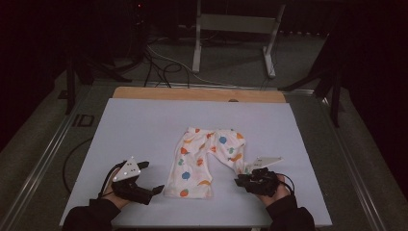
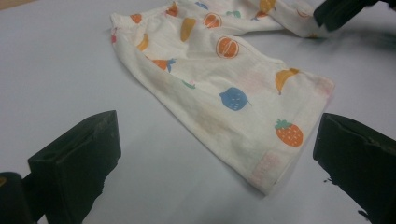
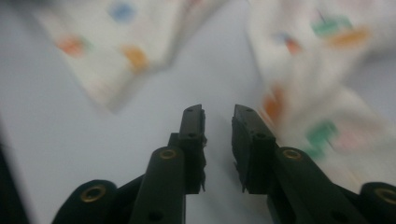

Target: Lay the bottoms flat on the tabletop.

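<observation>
Trousers lie mid-mat between left tool, open wide, and right tool, slightly open, empty.

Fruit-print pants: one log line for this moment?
pants: flat on mat | left gripper: open, beside leg hem | right gripper: narrow gap, empty, at other leg

Dim, dark-edged high view, evenly lit tabletop, soft shadows, right gripper view blurred beyond its tongs

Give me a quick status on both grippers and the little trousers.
Left gripper open, beside the near leg hem. Right gripper narrowly open, nothing between the jaws, at the other leg. Fruit-print trousers flat on the white table. Nothing in the way.
</observation>
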Tool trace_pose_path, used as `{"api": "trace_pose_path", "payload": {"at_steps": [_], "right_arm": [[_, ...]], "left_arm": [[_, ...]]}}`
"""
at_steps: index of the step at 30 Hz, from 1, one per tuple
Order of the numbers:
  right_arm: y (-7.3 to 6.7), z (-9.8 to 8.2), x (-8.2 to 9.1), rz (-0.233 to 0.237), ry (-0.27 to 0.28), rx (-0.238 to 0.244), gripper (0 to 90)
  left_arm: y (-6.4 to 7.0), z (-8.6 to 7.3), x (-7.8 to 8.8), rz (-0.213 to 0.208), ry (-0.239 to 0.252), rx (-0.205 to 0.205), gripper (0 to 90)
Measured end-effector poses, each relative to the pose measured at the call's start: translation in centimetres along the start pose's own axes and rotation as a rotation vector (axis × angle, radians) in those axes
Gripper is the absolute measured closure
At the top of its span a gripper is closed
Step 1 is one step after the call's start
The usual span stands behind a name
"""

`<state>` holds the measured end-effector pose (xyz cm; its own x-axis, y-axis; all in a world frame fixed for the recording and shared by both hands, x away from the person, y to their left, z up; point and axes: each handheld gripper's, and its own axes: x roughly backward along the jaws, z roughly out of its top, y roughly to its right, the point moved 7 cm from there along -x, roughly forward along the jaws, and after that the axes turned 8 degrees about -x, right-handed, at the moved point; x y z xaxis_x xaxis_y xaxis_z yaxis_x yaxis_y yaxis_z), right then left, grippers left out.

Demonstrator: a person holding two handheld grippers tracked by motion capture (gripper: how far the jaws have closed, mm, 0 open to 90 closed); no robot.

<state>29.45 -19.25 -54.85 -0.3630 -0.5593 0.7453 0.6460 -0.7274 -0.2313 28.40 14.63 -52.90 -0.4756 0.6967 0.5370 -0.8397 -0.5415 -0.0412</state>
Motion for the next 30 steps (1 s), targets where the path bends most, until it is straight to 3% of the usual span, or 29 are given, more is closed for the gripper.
{"api": "trace_pose_path", "payload": {"at_steps": [4,7,9,13,16,19,22,26,27,28,30], "right_arm": [[1.3,-0.7,-0.1,-0.104,-0.018,0.028,67.9],[1.3,-1.1,-0.8,-0.134,-0.062,0.062,65.8],[1.2,-1.0,-0.9,-0.153,-0.051,0.107,69.3],[1.5,-0.8,-0.9,-0.222,-0.049,0.109,89.2],[1.1,-0.3,-0.7,-0.185,-0.028,0.075,90.0],[-0.1,1.0,0.4,-0.099,0.049,0.051,90.0],[-0.7,2.7,2.3,-0.055,0.154,0.020,90.0],[0.7,4.7,5.1,-0.022,0.303,-0.095,90.0],[0.7,4.7,5.1,-0.022,0.303,-0.095,90.0],[1.6,5.4,6.5,0.004,0.375,-0.173,90.0],[2.6,5.4,7.0,-0.032,0.406,-0.210,90.0]], "left_arm": [[0.0,0.0,-0.1,0.001,-0.001,0.001,1.5],[0.1,0.0,-0.1,0.000,-0.002,-0.004,1.5],[0.0,0.0,-0.1,0.002,-0.001,-0.001,1.5],[0.0,0.1,0.0,0.003,0.001,-0.005,1.6],[-0.1,0.1,0.0,0.005,0.002,-0.003,1.6],[-0.1,0.0,0.0,0.003,0.002,-0.001,1.6],[-0.1,0.1,0.0,0.004,0.003,-0.001,1.6],[-0.1,0.1,-0.1,0.005,0.001,0.001,1.6],[-0.1,0.1,-0.1,0.005,0.001,0.001,1.6],[-0.1,0.0,-0.1,0.005,-0.002,-0.001,1.6],[-0.2,0.0,-0.2,0.007,-0.001,0.001,1.6]]}}
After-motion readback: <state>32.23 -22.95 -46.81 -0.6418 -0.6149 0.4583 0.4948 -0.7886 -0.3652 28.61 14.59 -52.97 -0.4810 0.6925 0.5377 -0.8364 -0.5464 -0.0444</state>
